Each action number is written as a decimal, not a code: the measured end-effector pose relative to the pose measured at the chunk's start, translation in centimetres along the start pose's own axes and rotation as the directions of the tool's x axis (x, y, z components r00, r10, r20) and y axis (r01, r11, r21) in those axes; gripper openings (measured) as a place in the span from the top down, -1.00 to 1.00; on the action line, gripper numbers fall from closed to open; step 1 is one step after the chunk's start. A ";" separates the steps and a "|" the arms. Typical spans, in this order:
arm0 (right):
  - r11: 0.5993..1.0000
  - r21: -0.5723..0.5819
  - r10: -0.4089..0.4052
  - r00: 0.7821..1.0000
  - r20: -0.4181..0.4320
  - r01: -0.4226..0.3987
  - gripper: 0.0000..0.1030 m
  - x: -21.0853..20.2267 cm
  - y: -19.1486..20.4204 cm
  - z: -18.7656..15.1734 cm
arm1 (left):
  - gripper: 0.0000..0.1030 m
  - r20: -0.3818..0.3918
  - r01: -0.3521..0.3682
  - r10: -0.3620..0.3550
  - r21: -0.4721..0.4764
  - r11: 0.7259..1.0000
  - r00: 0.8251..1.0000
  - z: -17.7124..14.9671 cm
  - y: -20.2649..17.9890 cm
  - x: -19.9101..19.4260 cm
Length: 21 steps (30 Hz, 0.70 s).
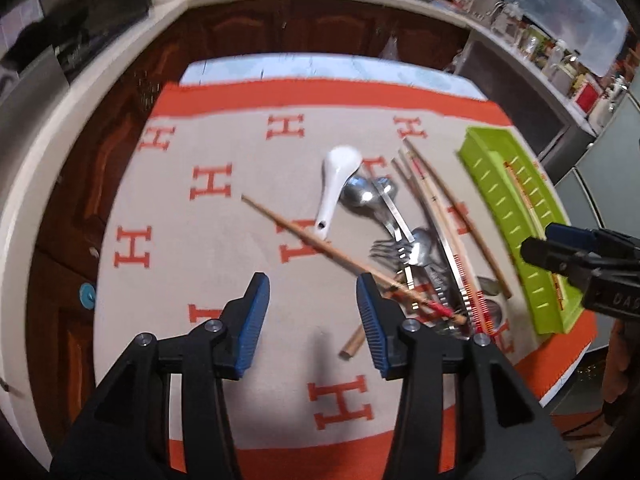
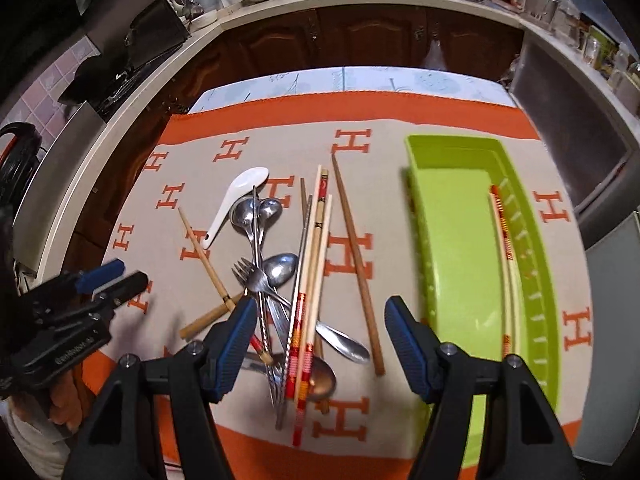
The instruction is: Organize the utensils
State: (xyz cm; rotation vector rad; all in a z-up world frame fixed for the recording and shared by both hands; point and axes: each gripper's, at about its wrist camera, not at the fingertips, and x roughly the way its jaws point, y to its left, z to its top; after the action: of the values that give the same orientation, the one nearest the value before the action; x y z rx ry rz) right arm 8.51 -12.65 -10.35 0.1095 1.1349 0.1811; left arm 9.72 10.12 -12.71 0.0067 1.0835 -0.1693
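The right gripper [image 2: 320, 344] and left gripper [image 1: 313, 322] hang released, grasping nothing. The utensils [image 2: 280, 280] lie piled on the cloth [image 2: 400, 148]. The green tray [image 2: 452, 240], just beside, holds only chopsticks [image 2: 505, 264].

The green tray [image 2: 452, 264] near end hides behind the right gripper [image 2: 320, 344]; left-wrist view is motion-blurred.

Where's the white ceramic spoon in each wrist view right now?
Left wrist: white spoon sits above centre, bowl pointing away, beside the metal spoons.
Right wrist: white spoon lies upper left of the pile.
Shared landmark: green tray, at the right in both.
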 end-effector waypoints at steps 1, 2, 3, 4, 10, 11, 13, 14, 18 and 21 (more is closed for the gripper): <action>1.000 -0.004 0.011 1.000 -0.011 -0.011 -0.14 0.5 0.1 0.2 | 0.18 -0.027 -0.003 0.003 -0.013 1.000 1.000 0.0 0.4 0.9; 1.000 -0.009 0.022 0.999 -0.023 -0.023 -0.03 0.9 0.2 0.3 | 0.18 -0.043 -0.005 0.004 -0.022 1.000 0.999 -0.1 0.7 1.6; 0.999 -0.017 0.041 0.998 -0.043 -0.042 0.01 1.5 0.5 0.5 | 0.19 -0.071 -0.005 0.002 -0.041 0.999 0.997 -0.1 1.1 2.6; 0.998 -0.025 0.050 0.997 -0.054 -0.051 0.08 2.0 0.9 0.7 | 0.19 -0.092 -0.002 -0.004 -0.055 0.998 0.996 -0.2 1.5 3.3; 0.984 -0.144 0.088 0.989 -0.120 -0.105 0.26 4.7 4.8 1.4 | 0.19 -0.114 -0.009 0.000 -0.075 0.997 0.993 -0.9 2.4 5.4; 0.980 -0.165 0.089 0.988 -0.129 -0.110 0.31 5.2 5.5 1.5 | 0.19 -0.115 -0.013 0.004 -0.079 0.997 0.993 -1.0 2.6 5.5; 0.972 -0.200 0.092 0.985 -0.148 -0.121 0.36 6.2 6.7 1.6 | 0.18 -0.122 -0.018 0.006 -0.091 0.996 0.993 -1.2 2.9 5.8; 0.968 -0.218 0.089 0.983 -0.162 -0.124 0.40 6.9 7.5 1.7 | 0.18 -0.123 -0.017 0.005 -0.096 0.995 0.992 -1.2 3.2 5.8; 0.956 -0.269 0.070 0.979 -0.191 -0.120 0.48 9.0 9.2 1.8 | 0.18 -0.123 -0.026 0.011 -0.121 0.992 0.992 -1.7 4.1 6.0; 0.947 -0.300 0.052 0.979 -0.196 -0.111 0.51 9.9 10.1 2.0 | 0.19 -0.131 -0.025 0.007 -0.136 0.990 0.991 -1.9 4.9 6.0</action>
State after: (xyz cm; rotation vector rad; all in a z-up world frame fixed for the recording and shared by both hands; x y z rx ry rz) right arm 13.50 -0.73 -16.50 -0.1432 1.2751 0.4491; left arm 11.45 14.28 -19.28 -0.0982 1.2235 -0.0805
